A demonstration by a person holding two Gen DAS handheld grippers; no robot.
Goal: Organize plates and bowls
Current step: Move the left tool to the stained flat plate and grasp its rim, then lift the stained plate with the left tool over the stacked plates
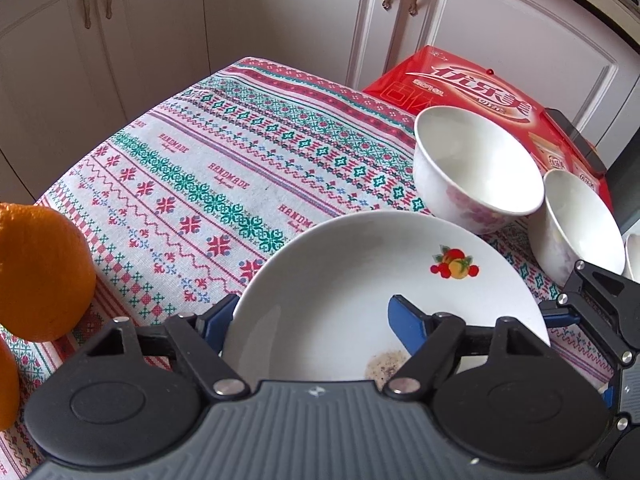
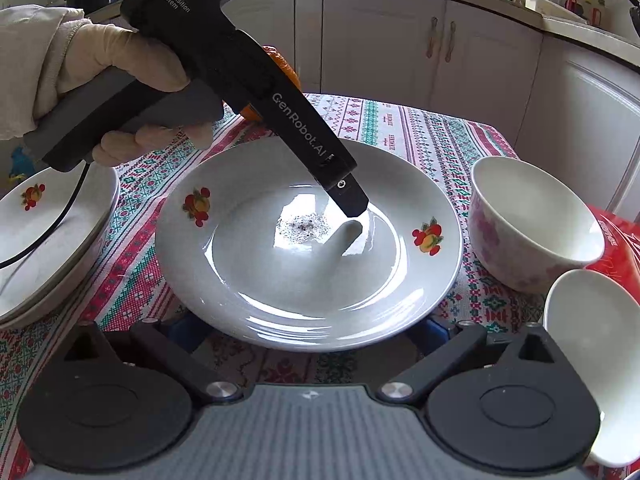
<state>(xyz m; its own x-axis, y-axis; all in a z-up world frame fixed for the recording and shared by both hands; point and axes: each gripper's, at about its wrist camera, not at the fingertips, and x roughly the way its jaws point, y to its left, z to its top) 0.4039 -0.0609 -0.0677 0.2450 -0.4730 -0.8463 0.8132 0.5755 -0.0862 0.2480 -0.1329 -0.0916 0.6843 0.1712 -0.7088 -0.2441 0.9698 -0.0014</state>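
At the far left, a fruit-printed plate sat on top of another (image 2: 48, 248) on the patterned tablecloth (image 1: 192, 168), and two oranges (image 1: 36, 272) lay near that edge. Just right of them, a gloved hand (image 2: 120, 76) with a pale sleeve held the left gripper (image 1: 316, 322), angled steeply down over the middle plate (image 2: 280, 280). Its jaws stood apart, astride that plate's rim: one blue pad (image 1: 218, 320) was just outside the edge and the other (image 1: 408, 326) was over the plate's well, and the pads were not clamped on the rim. This deep white plate, printed with small fruit clusters, lay flat in the centre of the table with a dark speckled patch (image 2: 304, 226) at its middle. The right gripper (image 2: 308, 330) pointed at the plate's near edge with its jaws spread wide and nothing grasped; its blue tips were partly hidden below the rim. Right of the plate stood a white bowl with pink flowers (image 2: 532, 224), with a second white bowl (image 2: 592, 320) just beside it. A red printed box (image 1: 480, 84) lay behind them.
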